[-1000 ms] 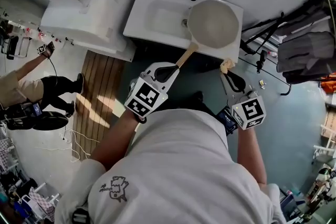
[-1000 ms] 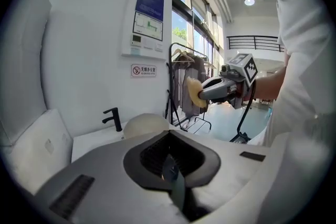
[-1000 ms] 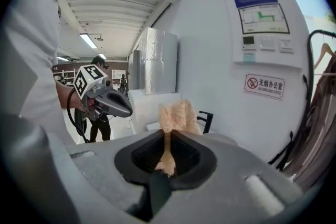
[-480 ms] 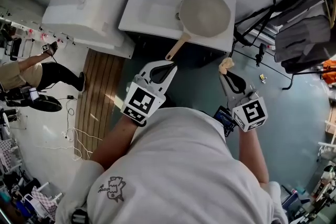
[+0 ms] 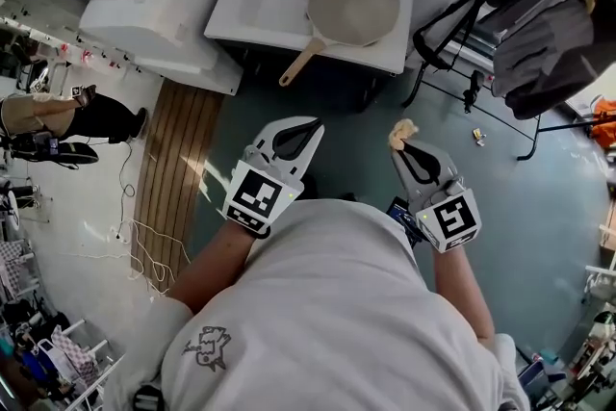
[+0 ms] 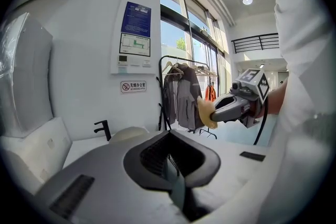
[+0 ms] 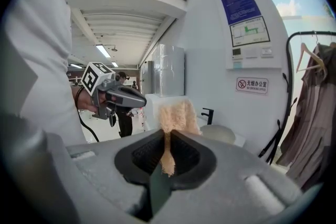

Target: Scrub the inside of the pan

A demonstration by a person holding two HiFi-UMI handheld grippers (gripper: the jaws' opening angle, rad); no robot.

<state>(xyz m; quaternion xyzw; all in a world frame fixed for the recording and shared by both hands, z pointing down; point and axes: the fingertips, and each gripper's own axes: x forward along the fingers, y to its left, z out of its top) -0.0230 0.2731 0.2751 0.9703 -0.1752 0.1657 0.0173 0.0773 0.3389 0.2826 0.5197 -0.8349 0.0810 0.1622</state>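
The pan (image 5: 352,5) lies on the right part of the white washbasin (image 5: 252,12) at the far side, bowl up, its wooden handle (image 5: 298,64) jutting near-left over the counter edge. Both grippers hang well short of it, near the person's body. The left gripper (image 5: 310,124) has its jaws together on nothing. The right gripper (image 5: 400,147) is clamped on a tan sponge (image 5: 400,134), which sticks out past the tips. The step in hand looks like the approach. To do it well, the left jaws should part before reaching the handle and pinch it near its free end (the pan overhangs and could tip), and only then should the sponge press flat into the bowl.
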